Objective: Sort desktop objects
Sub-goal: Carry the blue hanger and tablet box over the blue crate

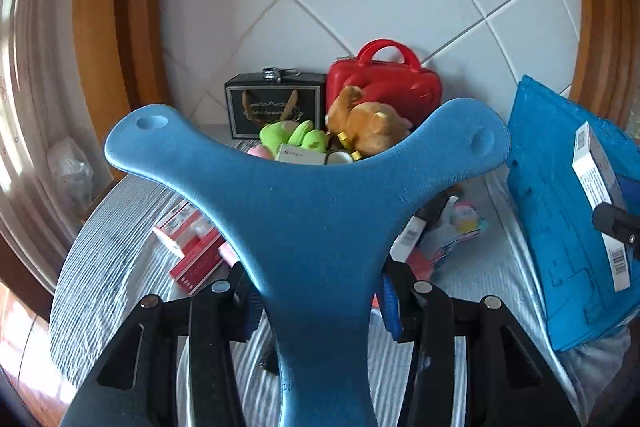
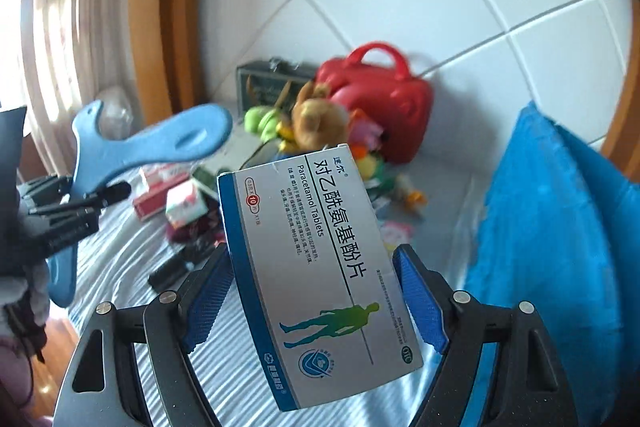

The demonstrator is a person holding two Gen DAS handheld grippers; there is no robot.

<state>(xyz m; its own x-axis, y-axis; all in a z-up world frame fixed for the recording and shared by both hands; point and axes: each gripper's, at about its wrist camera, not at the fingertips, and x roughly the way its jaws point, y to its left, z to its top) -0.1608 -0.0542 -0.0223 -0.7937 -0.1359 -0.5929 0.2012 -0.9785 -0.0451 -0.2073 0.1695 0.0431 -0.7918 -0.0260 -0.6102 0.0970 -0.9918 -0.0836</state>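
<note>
My left gripper (image 1: 316,299) is shut on a blue Y-shaped plastic tool (image 1: 308,195) and holds it up above the striped cloth; the tool also shows in the right wrist view (image 2: 148,143). My right gripper (image 2: 312,291) is shut on a white and blue paracetamol tablet box (image 2: 316,267), lifted off the table; the box also shows at the right edge of the left wrist view (image 1: 600,203). The blue pads (image 2: 420,307) press the box's sides.
A blue bin (image 1: 560,211) stands at the right, also in the right wrist view (image 2: 560,247). At the back are a red case (image 1: 384,87), a black box (image 1: 272,103), plush toys (image 1: 364,123) and red boxes (image 1: 192,247) on the striped cloth (image 1: 120,227).
</note>
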